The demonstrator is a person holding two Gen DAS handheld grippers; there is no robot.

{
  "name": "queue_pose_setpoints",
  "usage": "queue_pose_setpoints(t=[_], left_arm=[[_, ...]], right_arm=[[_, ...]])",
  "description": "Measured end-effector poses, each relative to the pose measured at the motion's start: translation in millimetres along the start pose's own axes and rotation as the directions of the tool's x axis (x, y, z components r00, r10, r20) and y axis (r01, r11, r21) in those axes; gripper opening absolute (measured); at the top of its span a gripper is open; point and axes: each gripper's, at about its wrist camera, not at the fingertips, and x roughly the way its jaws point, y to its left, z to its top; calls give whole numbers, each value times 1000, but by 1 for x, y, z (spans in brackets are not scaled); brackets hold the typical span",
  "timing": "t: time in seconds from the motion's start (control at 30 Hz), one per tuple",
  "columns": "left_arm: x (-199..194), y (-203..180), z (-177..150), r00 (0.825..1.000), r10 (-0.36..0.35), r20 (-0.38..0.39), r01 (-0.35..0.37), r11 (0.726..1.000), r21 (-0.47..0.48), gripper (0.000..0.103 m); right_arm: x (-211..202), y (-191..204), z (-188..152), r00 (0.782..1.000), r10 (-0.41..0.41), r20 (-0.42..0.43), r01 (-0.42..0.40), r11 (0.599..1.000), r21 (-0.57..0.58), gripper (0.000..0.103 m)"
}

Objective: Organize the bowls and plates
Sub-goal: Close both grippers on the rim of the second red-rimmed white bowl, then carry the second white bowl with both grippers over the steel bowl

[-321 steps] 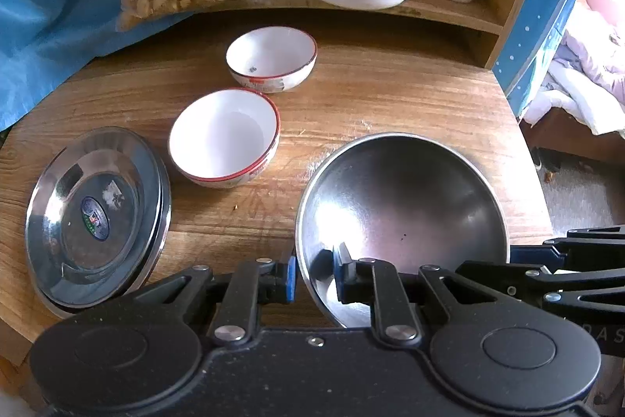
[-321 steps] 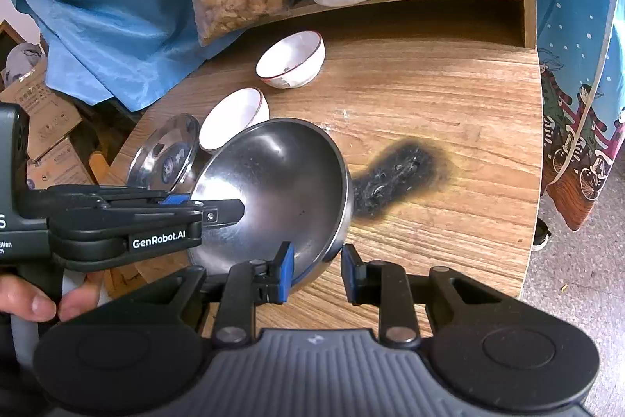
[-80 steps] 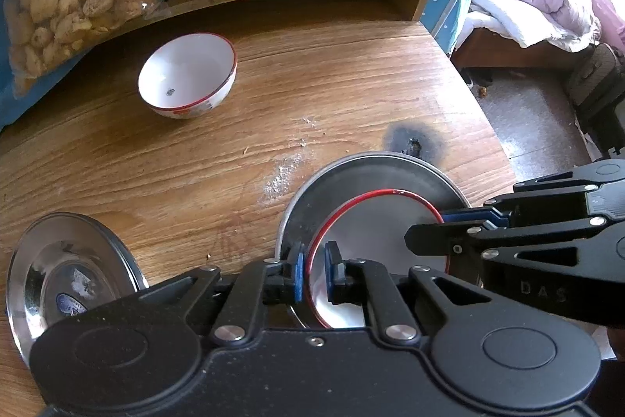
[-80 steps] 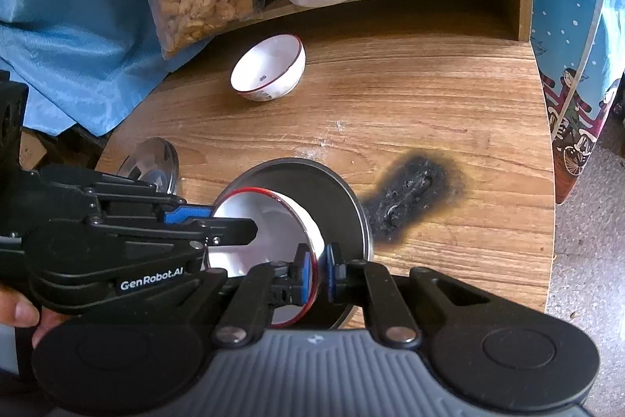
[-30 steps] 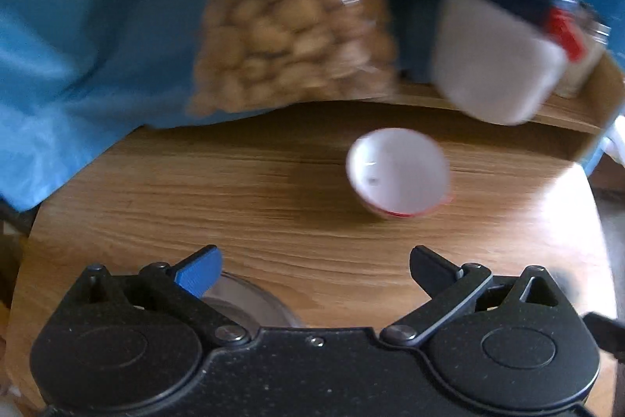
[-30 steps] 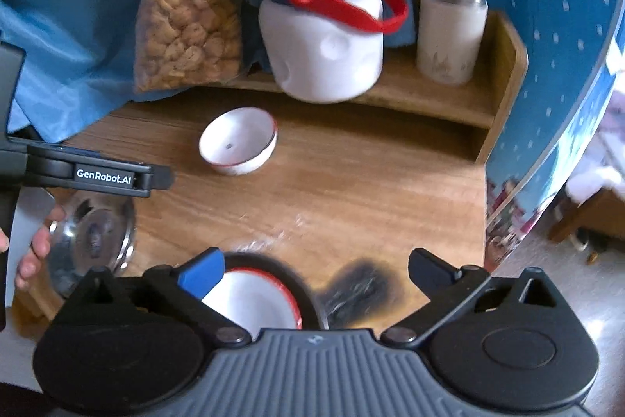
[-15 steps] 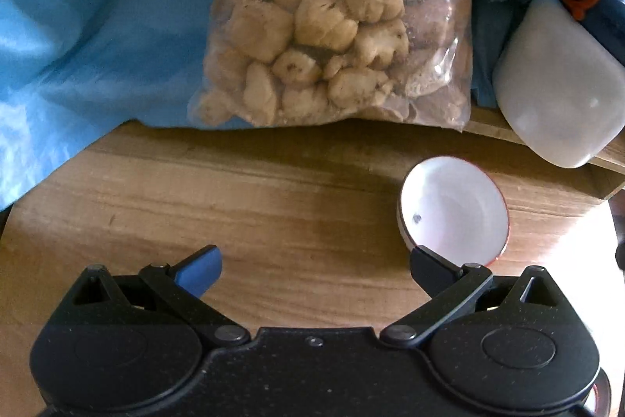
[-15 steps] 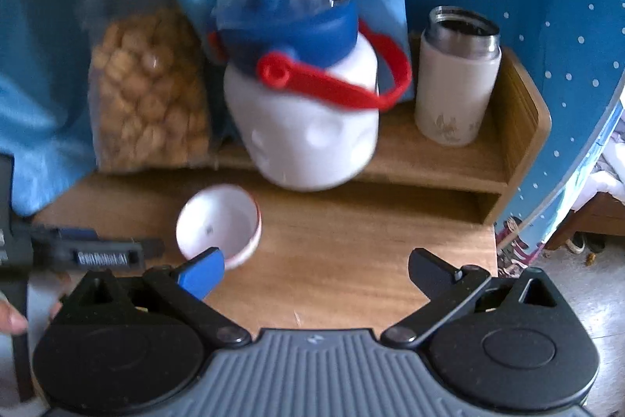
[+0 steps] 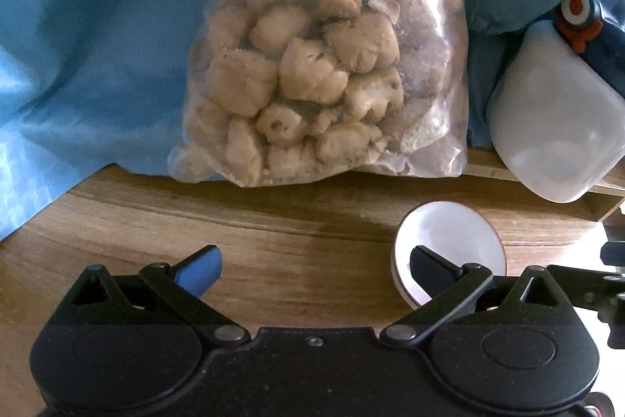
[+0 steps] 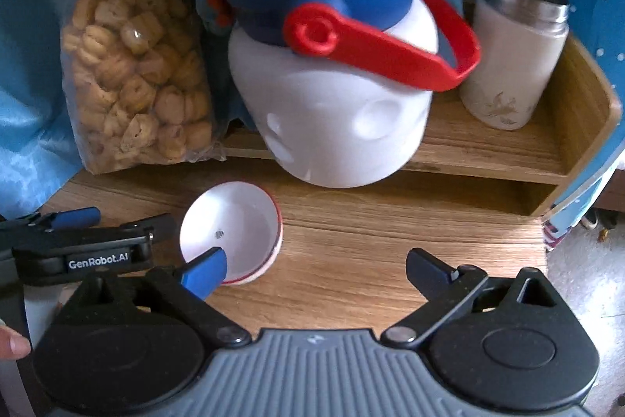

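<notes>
1. We cannot see the steel plates or the nested bowl in either view; the gripper bodies fill the lower part of both pictures. The white jug (image 9: 554,127) is cut off at the right edge of the left wrist view.
2. The white bowl (image 10: 230,233) has a thin red rim and a small dark speck inside. It sits upright on the wooden table (image 10: 390,241), just in front of the shelf (image 10: 508,159) and below the jug, with the bag of snacks (image 9: 320,53) behind and to its left.
3. Our left gripper (image 9: 312,260) is spread wide and holds nothing; its right finger overlaps the bowl's near rim in the picture, and we cannot tell if they touch.
4. Our right gripper (image 10: 316,268) is likewise wide apart and empty, its blue-tipped left finger overlapping the bowl's near edge in the picture.
5. Compared with half a second ago, both grippers are closer to the bowl, which appears larger in both views.
</notes>
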Motion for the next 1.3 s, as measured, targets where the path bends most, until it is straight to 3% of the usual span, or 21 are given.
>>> queue_pose_setpoints(t=[0.13,0.27,0.53,0.6,0.7,0.77,0.8,0.9,1.3], left_arm=[[7,0,6,999,-31,-32,31,999,16,101],[13,3,11,995,-83,-61,81,996,-31,95],[19,-2,11,981,-159,-108,157,987,-24,83],[19,-6,10,977,-178,-114,176,984,-24,76],[24,-11,10,969,-209,-130,206,978,-33,55],[30,-15,11,959,-243,-146,237,970,-56,22],[31,-16,11,952,-266,-153,257,963,-76,16],[33,-17,10,952,-267,-151,255,962,-93,14],[56,-22,6,952,-257,-165,243,965,-98,9]], right_arm=[[14,1,1,1000,0,-21,0,1000,4,81],[19,0,5,1000,19,-21,-19,1000,-4,60],[33,-4,5,994,96,-54,-94,995,35,49],[35,-3,4,993,104,-56,-102,994,32,45],[42,-2,5,991,118,-66,-116,993,33,36],[48,-1,5,989,133,-73,-130,991,45,30],[51,-2,4,987,143,-74,-139,989,53,28],[55,-3,4,982,173,-73,-168,983,70,22],[61,-4,3,974,211,-85,-205,976,79,15]])
